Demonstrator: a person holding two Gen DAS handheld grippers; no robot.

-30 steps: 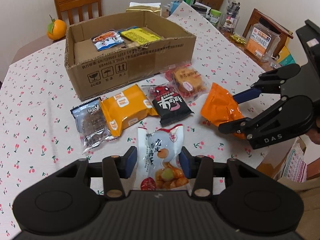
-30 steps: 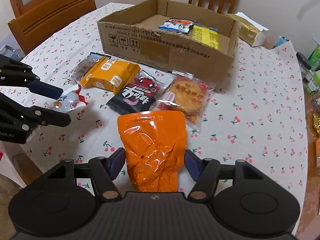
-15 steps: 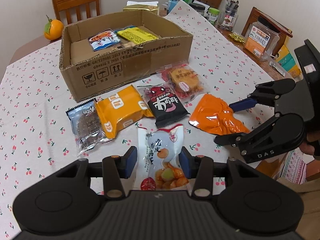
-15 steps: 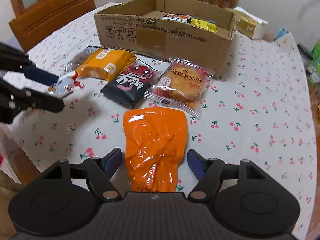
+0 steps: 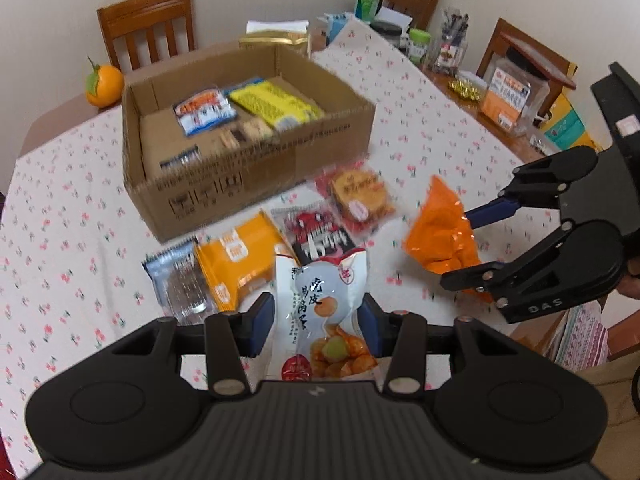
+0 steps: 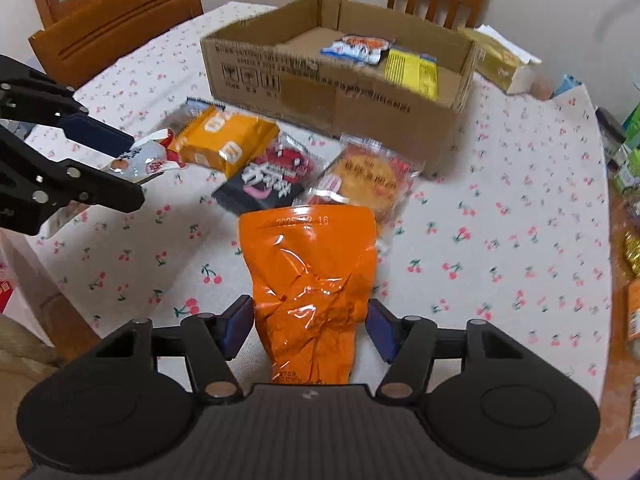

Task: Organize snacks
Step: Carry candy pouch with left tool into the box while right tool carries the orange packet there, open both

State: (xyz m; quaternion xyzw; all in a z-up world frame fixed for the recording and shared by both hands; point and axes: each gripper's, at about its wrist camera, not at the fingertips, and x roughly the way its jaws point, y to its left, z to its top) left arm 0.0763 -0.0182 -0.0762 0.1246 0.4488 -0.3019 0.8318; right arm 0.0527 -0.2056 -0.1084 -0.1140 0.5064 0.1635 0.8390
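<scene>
The left gripper [image 5: 316, 320] was clamped on the white pack [image 5: 322, 304], lifted clear of the table [image 5: 60, 240]. The right gripper [image 6: 310, 326] had just been closing its jaws on the orange pouch [image 6: 310, 276], now pinched and raised too. Both hung short of the box [image 5: 248, 164]. Done well, each pack should clear the near wall, then drop beside the yellow pack [image 5: 276, 104], one hand first to avoid collision.

Cherry-print table [image 5: 60, 216] under cardboard box [image 5: 256, 178], snack packets [image 5: 236, 260]
</scene>
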